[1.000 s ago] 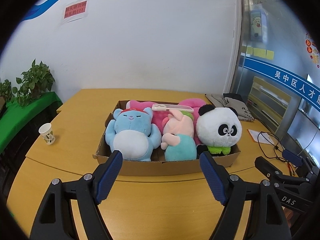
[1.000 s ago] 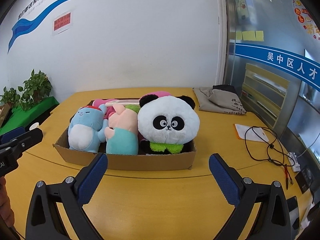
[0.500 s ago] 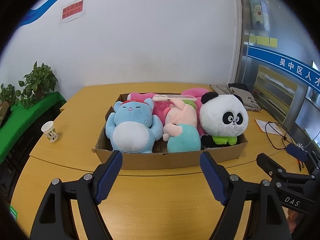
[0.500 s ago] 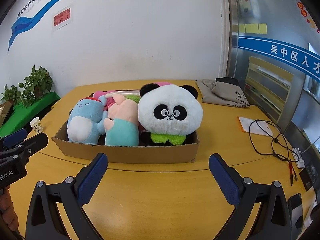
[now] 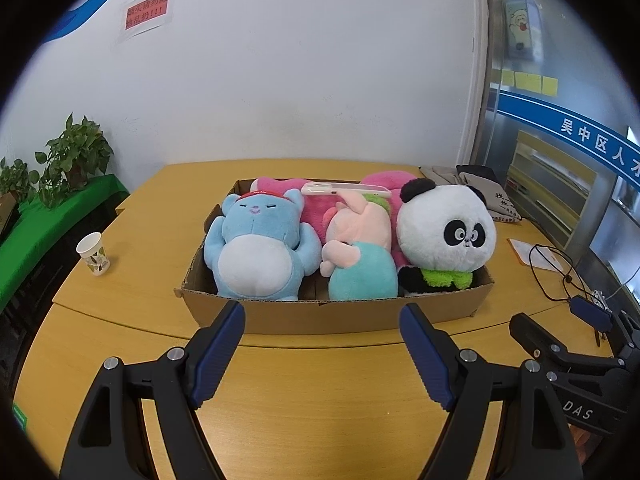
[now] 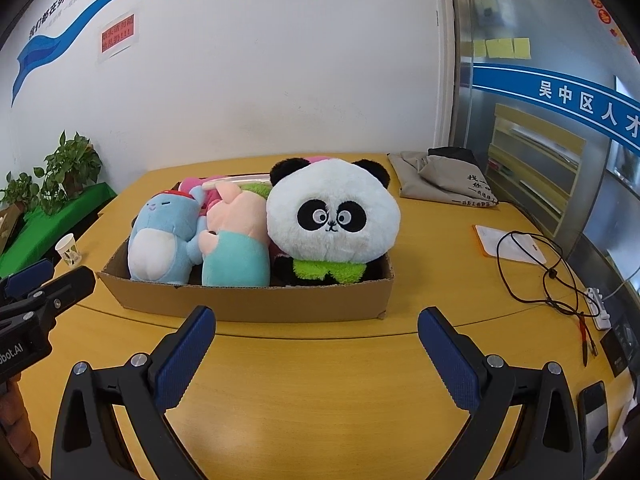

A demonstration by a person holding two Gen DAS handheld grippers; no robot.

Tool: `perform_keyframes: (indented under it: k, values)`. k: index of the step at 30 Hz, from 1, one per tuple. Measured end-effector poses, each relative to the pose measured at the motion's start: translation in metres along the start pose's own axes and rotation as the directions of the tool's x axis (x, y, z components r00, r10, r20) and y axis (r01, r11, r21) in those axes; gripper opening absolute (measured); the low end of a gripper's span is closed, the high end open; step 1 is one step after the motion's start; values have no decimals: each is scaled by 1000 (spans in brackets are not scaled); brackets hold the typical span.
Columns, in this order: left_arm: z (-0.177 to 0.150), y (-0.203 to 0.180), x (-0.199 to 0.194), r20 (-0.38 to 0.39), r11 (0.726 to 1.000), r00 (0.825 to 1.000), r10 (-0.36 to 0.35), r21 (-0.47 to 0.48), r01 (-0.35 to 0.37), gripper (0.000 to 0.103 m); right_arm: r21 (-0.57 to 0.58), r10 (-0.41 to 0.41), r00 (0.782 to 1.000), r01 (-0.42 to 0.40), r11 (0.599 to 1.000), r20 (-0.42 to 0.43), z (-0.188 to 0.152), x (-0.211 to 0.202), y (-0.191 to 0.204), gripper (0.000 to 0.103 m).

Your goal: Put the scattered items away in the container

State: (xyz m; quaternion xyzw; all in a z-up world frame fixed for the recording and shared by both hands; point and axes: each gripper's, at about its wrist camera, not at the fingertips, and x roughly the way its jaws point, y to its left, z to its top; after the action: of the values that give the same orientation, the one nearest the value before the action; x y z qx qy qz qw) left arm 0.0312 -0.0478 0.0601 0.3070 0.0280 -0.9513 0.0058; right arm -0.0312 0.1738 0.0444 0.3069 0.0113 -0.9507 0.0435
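Tongs first: the left gripper (image 5: 322,316) and the right gripper (image 6: 316,320) both stand wide apart, nothing between their blue pads, hovering over bare wooden table (image 5: 320,400). Just beyond both sets of tips sits the cardboard box (image 5: 340,314). Inside it, side by side, are a blue plush (image 5: 256,248), a pink-and-teal plush (image 5: 360,252) and a panda plush (image 5: 446,236), with a pink plush (image 5: 316,210) behind them.

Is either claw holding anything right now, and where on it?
Nothing is held. The left claw and right claw are both open over the table, short of the box.
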Motion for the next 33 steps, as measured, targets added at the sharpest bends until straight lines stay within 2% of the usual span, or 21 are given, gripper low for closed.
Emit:
perform_keyframes:
  k: [16,22,27,33]
  values:
    - [-4,15,9,-14,999,1000,19,-41,-19,80,-39,27,999,-29,999,-35,-6,12,21,103]
    - [-4,13,10,-12,999,999,35,-21,-35,80,-36,35,999,-37,999,-42,-8,14,24,103]
    - [-4,12,13,-28,1000,999,18,-19,-18,80,-31,47,998,-49,998,-43,-10,15,23,103]
    - [-8,3,13,-42,999,999,26,27,-25,80,-34,51,998,-52,998,-46,-11,16,24,103]
